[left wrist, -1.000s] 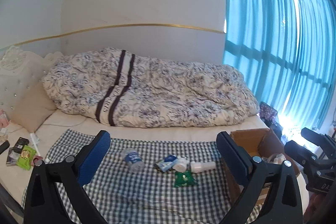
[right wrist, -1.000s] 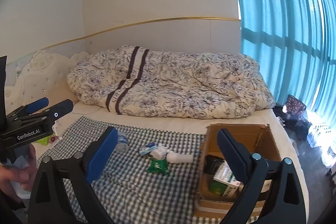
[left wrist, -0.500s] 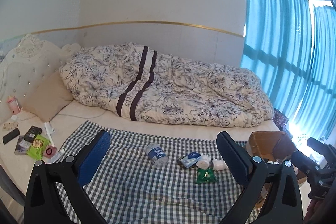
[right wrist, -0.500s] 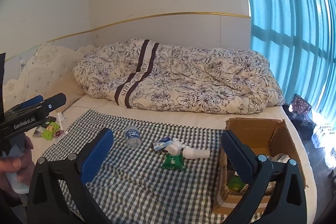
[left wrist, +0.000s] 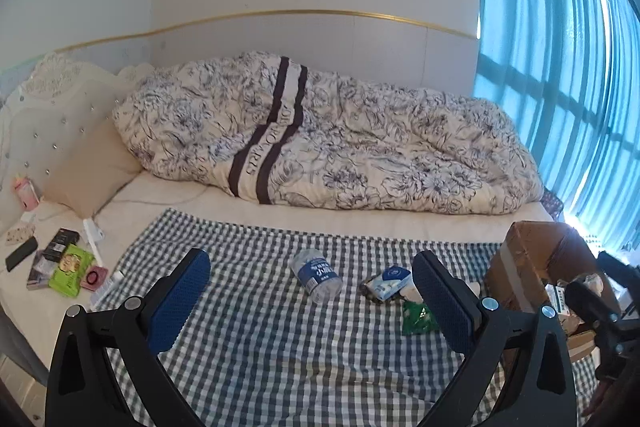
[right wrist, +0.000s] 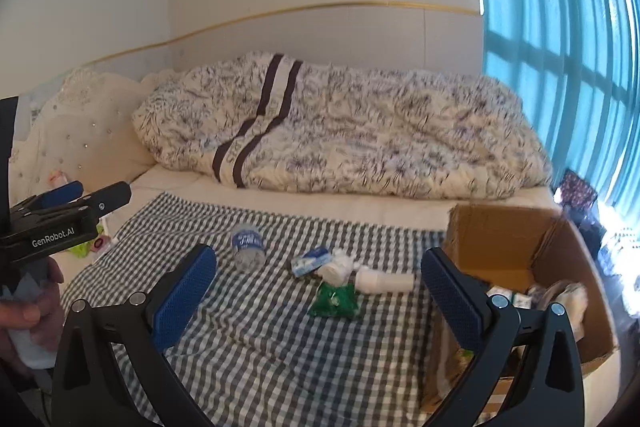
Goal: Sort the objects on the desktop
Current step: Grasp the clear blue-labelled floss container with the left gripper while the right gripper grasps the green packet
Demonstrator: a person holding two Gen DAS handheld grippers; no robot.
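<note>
On a checked cloth (left wrist: 260, 347) (right wrist: 260, 339) spread over the bed lie a clear plastic bottle with a blue label (left wrist: 317, 275) (right wrist: 249, 245), a blue-white packet (left wrist: 390, 278) (right wrist: 310, 261), a green packet (left wrist: 418, 317) (right wrist: 334, 301) and a white tube (right wrist: 384, 282). An open cardboard box (right wrist: 520, 247) (left wrist: 532, 255) with items inside stands at the cloth's right end. My left gripper (left wrist: 312, 299) is open above the cloth, nothing between its fingers. My right gripper (right wrist: 318, 293) is open too, short of the packets.
A rumpled floral duvet (left wrist: 340, 147) fills the back of the bed, with a pillow (left wrist: 88, 171) and padded headboard at left. Small items, a phone and a green pack (left wrist: 70, 269) lie on the sheet at left. Blue curtains (left wrist: 560, 87) hang at right.
Both views have swung so the objects and box sit further right and lower. The headboard side shows more. Both grippers stay open and hold nothing.
</note>
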